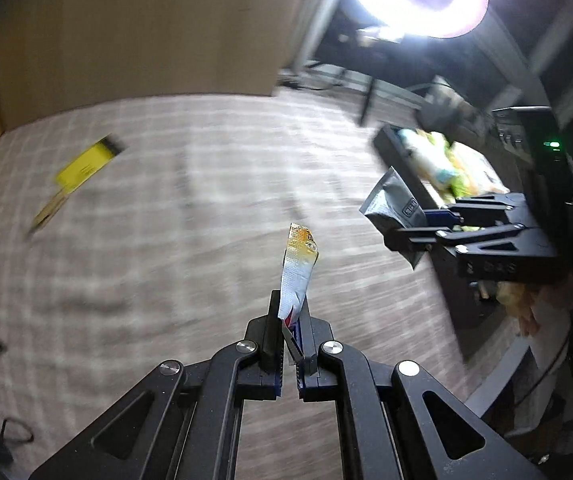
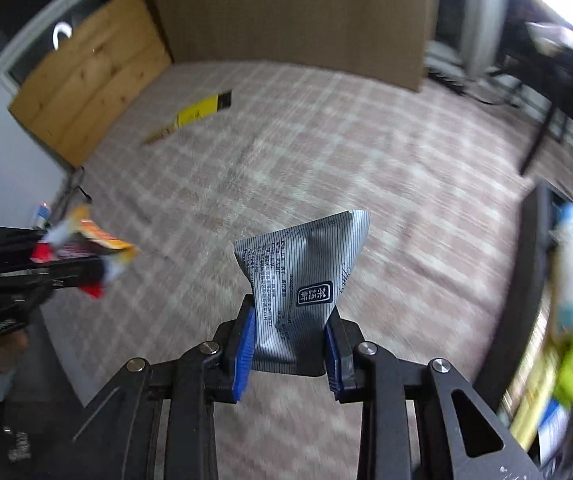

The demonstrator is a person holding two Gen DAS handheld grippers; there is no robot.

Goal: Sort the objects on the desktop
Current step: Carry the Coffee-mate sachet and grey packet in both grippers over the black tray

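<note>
Left claw (image 1: 291, 332) clamped on one thin sachet (image 1: 297, 270), white with an orange-yellow top end, gripped by its red-and-blue lower end and sticking up past the fingertips, lifted above the surface (image 1: 190, 216). Right claw (image 2: 289, 346) clamped on one silver striped packet (image 2: 298, 276) with a dark label, pinched at its lower half between the blue pads (image 2: 244, 354), upper half fanning out above them, also held off the checked cloth. Seen from the left wrist, the right claw (image 1: 426, 226) off to the right with the silver packet (image 1: 392, 204) at its tip, well apart from the sachet. Seen from the right wrist, the left claw (image 2: 86, 268) at the far left edge with the sachet (image 2: 98, 240), blurred. One yellow box (image 2: 202, 110) with a black end lying flat far back on the cloth, well apart from both claws; a tan strip (image 2: 160, 135) just beside its near end. One dark tray (image 2: 532, 280) at the right edge holding several green, white and pale blue packets, too blurred to count. One brown board (image 2: 294, 16) standing behind the surface.
</note>
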